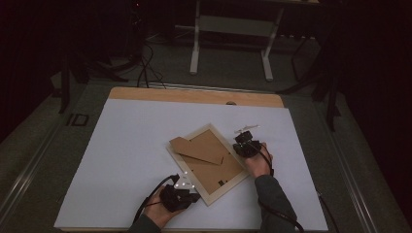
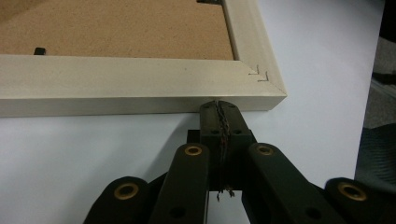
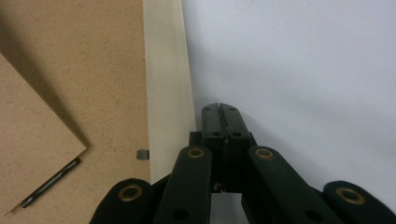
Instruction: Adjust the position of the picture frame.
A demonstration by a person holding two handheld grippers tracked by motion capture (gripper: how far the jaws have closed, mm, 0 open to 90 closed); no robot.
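The pale wooden picture frame [image 1: 206, 162] lies face down, diagonal, between both closed, empty jaws; the left gripper [image 2: 219, 108] touches its near edge, the right gripper [image 3: 219, 109] stands just beside its side rail.

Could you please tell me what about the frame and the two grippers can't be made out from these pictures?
- Frame front: it lies back up in the high view, so glass or picture is hidden.
- Left gripper: shut at the frame's edge; touching or just short, too close to tell in the left gripper view.
- Right gripper: shut beside the frame; its tip's gap to the table is unclear in the right gripper view.
- Stand: its hinge is too small in the high view.
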